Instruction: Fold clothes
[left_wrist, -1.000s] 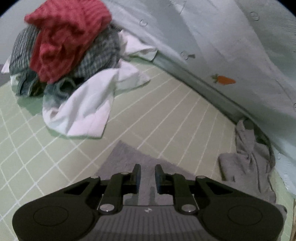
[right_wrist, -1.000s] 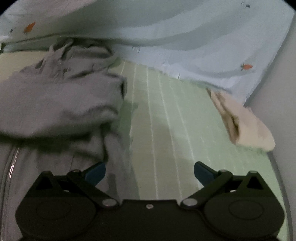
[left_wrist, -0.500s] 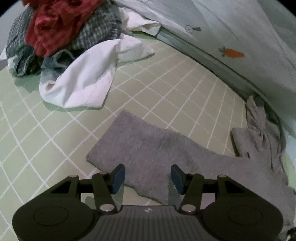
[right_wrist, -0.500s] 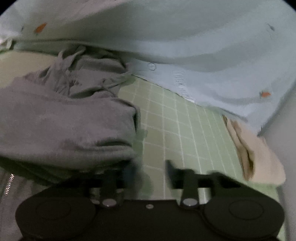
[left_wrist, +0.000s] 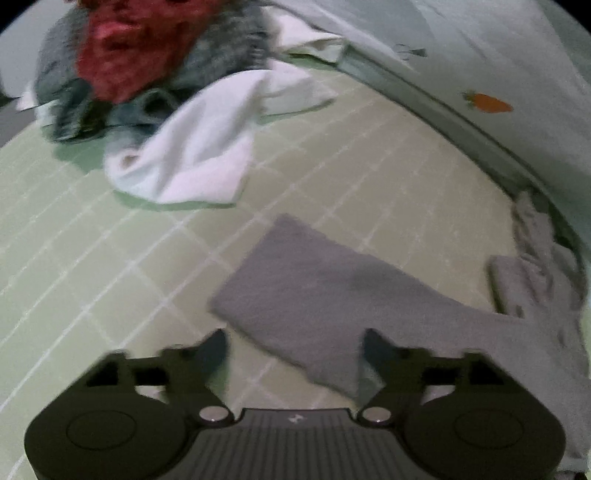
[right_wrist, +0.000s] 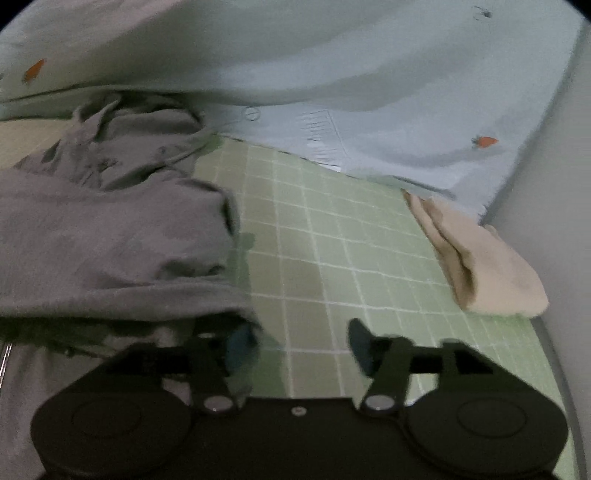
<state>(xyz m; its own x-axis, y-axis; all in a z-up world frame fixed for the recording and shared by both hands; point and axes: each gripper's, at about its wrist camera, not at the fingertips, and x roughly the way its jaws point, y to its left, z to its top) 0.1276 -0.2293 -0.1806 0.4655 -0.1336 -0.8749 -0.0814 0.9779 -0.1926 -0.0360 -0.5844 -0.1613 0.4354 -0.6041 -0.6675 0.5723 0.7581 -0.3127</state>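
A grey zip hoodie lies on the green checked sheet. Its sleeve (left_wrist: 317, 295) stretches flat toward the lower left in the left wrist view, with the bunched hood (left_wrist: 535, 273) at the right. My left gripper (left_wrist: 295, 350) is open and empty, just above the sleeve's near end. In the right wrist view the hoodie's folded body (right_wrist: 110, 240) fills the left side. My right gripper (right_wrist: 295, 343) is open and empty, its left finger at the hoodie's lower edge.
A pile of clothes, red (left_wrist: 125, 48) on grey check with a white garment (left_wrist: 199, 147), sits at the far left. A pale blue quilt with carrot prints (left_wrist: 487, 102) (right_wrist: 369, 66) runs along the back. A folded beige garment (right_wrist: 484, 258) lies by the wall at the right.
My left gripper let go of the grey sleeve, opened wide and drew back; the sleeve now lies flat. My right gripper narrowed, then opened again beside the hoodie's edge.
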